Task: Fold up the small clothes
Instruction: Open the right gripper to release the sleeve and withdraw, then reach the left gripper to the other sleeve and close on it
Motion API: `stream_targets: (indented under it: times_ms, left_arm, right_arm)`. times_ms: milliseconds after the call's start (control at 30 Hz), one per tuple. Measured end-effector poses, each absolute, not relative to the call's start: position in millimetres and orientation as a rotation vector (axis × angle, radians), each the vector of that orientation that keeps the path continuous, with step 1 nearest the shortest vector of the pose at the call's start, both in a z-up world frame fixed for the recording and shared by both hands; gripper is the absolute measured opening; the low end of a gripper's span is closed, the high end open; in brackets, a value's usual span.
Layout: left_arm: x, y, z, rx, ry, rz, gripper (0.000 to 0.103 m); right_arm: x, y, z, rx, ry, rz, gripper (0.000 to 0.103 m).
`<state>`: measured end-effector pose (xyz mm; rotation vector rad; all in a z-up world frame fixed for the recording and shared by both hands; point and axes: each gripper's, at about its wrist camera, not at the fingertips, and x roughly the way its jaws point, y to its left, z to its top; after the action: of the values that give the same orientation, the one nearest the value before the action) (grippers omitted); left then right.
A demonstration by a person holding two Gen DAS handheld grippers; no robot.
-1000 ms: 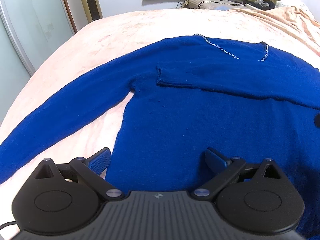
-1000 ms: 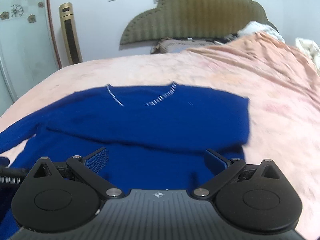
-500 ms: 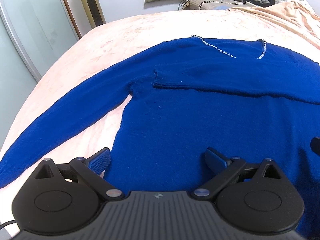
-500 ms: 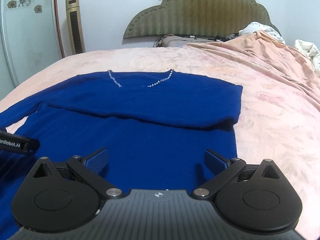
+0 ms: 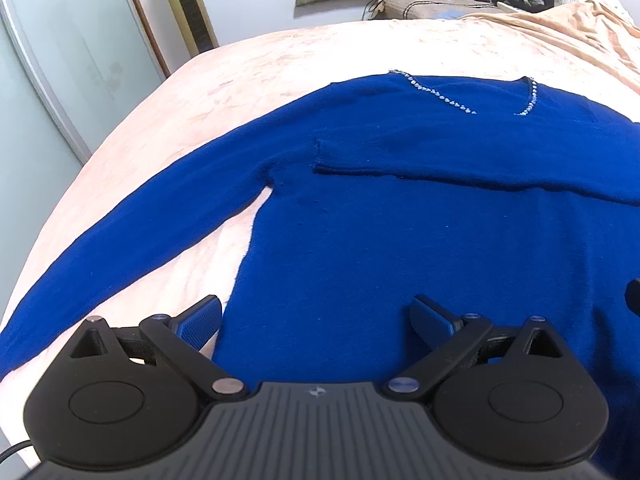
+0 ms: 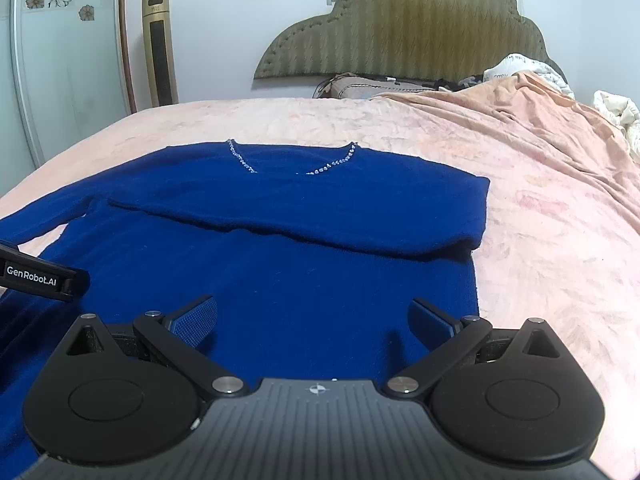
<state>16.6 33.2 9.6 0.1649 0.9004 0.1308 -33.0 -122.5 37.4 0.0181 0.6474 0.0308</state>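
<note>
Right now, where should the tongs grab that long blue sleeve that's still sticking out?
Probably near the cuff end of the sleeve, coming from the left with the left tongs, which are open. That sleeve lies flat and straight on the pink bed cover, away from the sweater body, so its end should lift freely and swing across, like the other sleeve already folded.

The sweater [image 6: 280, 288] is a fine, matt blue knit, with shiny beads [image 6: 240, 160] along its neckline. The bed [image 6: 540, 240] has a soft, faintly mottled peach cloth cover. The headboard [image 6: 400, 36] is padded olive fabric with stud trim. The right tongs [image 6: 313, 318] are matt black plastic with ridged blue pads [image 6: 196, 320] and bright metal pivot pins.
</note>
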Motion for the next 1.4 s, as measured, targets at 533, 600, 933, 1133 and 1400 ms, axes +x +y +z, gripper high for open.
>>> stream_targets:
  times_ms: [533, 600, 933, 1133, 1400]
  left_arm:
    - [4, 54, 18, 0.132, 0.885, 0.201, 0.101]
    - [3, 56, 18, 0.13, 0.885, 0.205, 0.101]
    - [-7, 84, 16, 0.107, 0.892, 0.275, 0.101]
    - [-18, 127, 19, -0.002, 0.882, 0.391, 0.101]
    - [-65, 240, 21, -0.45, 0.678, 0.64, 0.101]
  right_arm:
    - [-43, -112, 43, -0.026, 0.604, 0.06, 0.103]
    - [-44, -109, 44, -0.039, 0.601, 0.064, 0.103]
    - [-45, -106, 44, -0.03, 0.615, 0.093, 0.103]
    - [-45, -100, 43, -0.032, 0.611, 0.12, 0.103]
    - [-44, -98, 41, -0.017, 0.619, 0.142, 0.103]
